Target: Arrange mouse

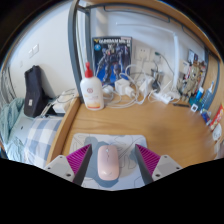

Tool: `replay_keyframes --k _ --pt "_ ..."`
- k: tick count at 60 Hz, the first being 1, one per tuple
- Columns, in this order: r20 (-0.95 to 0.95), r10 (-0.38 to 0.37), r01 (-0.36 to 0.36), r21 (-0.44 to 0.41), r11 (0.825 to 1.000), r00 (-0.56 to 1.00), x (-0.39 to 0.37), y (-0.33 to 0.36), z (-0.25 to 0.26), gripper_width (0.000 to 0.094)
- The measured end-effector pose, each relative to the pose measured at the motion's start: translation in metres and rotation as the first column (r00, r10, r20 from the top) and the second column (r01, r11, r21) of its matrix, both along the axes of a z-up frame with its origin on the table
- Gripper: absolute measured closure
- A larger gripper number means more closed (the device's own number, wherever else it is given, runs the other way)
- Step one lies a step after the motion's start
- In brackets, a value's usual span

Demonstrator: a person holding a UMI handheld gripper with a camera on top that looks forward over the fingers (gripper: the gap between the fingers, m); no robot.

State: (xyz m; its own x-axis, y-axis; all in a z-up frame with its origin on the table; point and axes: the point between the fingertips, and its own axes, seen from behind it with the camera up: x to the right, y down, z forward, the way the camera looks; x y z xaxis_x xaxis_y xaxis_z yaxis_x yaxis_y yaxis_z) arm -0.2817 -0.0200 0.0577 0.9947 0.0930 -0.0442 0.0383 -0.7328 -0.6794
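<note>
Hand-held gripper [108,165] spread wide around mouse [107,161] on worktop [170,128], unclamped; light, rigid, probably slick-shelled; best pinched across its flanks.

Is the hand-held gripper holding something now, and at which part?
Nothing: the pale pink oval mouse lies on its grey mat between the open hand-held gripper fingers.

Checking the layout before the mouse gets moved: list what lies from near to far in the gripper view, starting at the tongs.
Tongs, open, with the mouse between them on the mouse pad → bare wooden desk → white glue bottle → robot box.
</note>
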Motion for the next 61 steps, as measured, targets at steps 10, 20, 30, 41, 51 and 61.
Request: replay_keyframes --k 10,20,30,41,51,61 --pt "-0.009 0.017 -0.015 0.115 0.993 1.0 0.023 -0.008 0.102 0.0072" --pt "-0.028 0.015 -0.009 0.216 0.976 1.0 0.061 -0.038 0.191 0.0075" --pt "0.001 -0.023 0.022 0.315 0.949 1.0 0.118 -0.064 0.249 0.0074" --pt "-0.007 -0.062 0.061 0.325 0.944 0.998 0.178 -0.089 0.263 0.0073" --pt "-0.011 -0.09 0.089 0.311 0.946 0.996 0.226 -0.106 0.258 0.0074" --pt "-0.043 -0.112 0.12 0.286 0.951 0.993 0.26 -0.122 0.245 0.0076"
